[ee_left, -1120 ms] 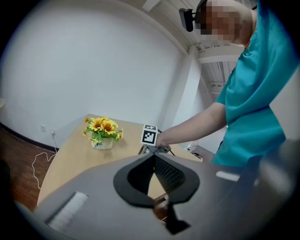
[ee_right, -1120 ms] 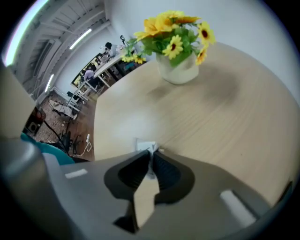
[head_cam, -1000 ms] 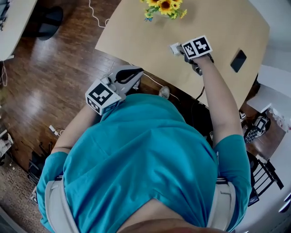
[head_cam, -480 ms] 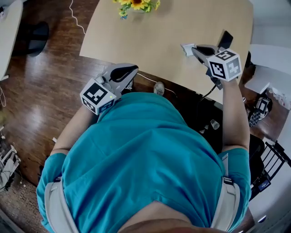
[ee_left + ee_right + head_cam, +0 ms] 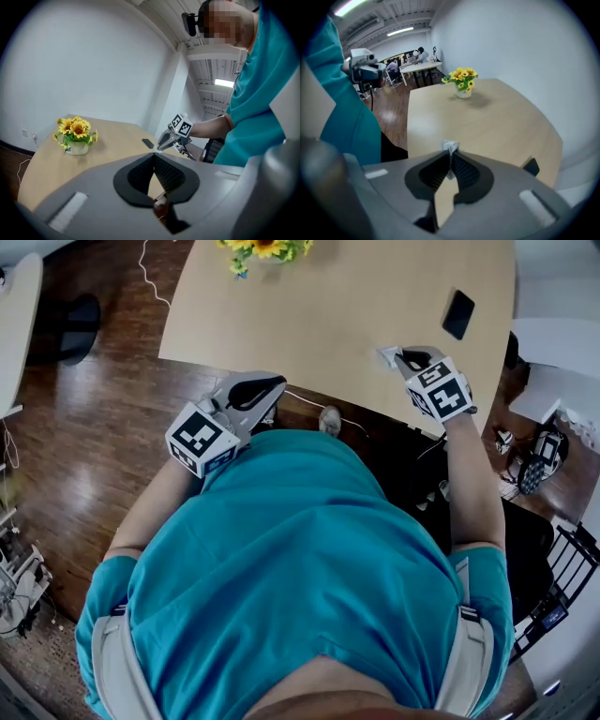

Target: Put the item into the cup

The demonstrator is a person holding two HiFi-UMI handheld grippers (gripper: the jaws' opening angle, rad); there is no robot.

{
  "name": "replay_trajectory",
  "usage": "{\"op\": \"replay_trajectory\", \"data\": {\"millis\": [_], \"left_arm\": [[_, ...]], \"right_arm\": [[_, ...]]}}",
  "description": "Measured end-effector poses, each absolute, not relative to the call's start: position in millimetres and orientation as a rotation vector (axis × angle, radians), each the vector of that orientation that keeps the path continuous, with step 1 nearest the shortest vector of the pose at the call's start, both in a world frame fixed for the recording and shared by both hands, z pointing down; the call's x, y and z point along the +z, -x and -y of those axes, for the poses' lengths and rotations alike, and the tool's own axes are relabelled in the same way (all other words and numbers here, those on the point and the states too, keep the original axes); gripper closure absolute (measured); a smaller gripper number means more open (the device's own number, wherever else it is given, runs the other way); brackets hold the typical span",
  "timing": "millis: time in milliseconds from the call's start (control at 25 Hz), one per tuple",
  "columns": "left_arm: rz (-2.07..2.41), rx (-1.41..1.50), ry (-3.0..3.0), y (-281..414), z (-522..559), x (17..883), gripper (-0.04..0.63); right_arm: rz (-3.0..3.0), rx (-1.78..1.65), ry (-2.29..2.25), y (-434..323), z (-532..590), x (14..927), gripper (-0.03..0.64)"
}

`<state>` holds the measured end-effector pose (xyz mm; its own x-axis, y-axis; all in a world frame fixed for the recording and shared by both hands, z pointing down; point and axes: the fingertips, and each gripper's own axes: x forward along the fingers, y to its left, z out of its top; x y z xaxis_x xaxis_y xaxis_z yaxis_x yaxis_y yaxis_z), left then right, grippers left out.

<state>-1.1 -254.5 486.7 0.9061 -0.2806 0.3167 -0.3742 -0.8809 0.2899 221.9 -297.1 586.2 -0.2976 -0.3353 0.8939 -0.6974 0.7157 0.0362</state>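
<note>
A small white crumpled item (image 5: 450, 146) sticks out between the tips of my right gripper (image 5: 450, 153), which is shut on it. In the head view that gripper (image 5: 398, 357) hovers over the near right part of the light wooden table (image 5: 337, 306), with the white item (image 5: 386, 354) at its tip. My left gripper (image 5: 255, 390) is held off the table's near edge, over the floor, with its jaws shut and nothing between them (image 5: 153, 155). From the left gripper view the right gripper (image 5: 169, 137) shows far off. No cup is in any view.
A pot of sunflowers (image 5: 260, 247) stands at the table's far side, also seen from the grippers (image 5: 461, 83) (image 5: 76, 134). A black phone (image 5: 457, 313) lies at the right of the table. Cables (image 5: 145, 268) run over the wooden floor. Desks stand in the background room.
My right gripper, still shut on the white item, has swung to the right and drawn back toward the table's near edge. The left gripper has hardly moved.
</note>
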Motion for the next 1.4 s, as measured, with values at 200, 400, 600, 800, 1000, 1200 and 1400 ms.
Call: {"op": "replay_trajectory", "data": {"millis": [200,400,600,800,1000,1200,1400], "left_arm": [[0.474,0.403,-2.724,3,249,487,0.592],[0.482,0.405,-2.725,5,248,487,0.592],[0.481,0.413,-2.722,5,247,486,0.592],[0.482,0.409,-2.722,4,247,486,0.592],[0.488,0.402,-2.722,2,247,485,0.592],[0.482,0.4,-2.729,-5,246,484,0.592],[0.485,0.39,-2.744,-17,243,476,0.592]], "right_arm": [[1.844,0.437,-0.808,-228,294,613,0.591],[1.809,0.43,-0.811,-228,296,633,0.591],[1.777,0.418,-0.786,-226,293,651,0.591],[1.764,0.425,-0.768,-224,293,660,0.591],[1.794,0.438,-0.822,-225,300,647,0.538],[1.86,0.446,-0.873,-226,303,626,0.476],[2.024,0.388,-1.021,-234,308,554,0.476]]}}
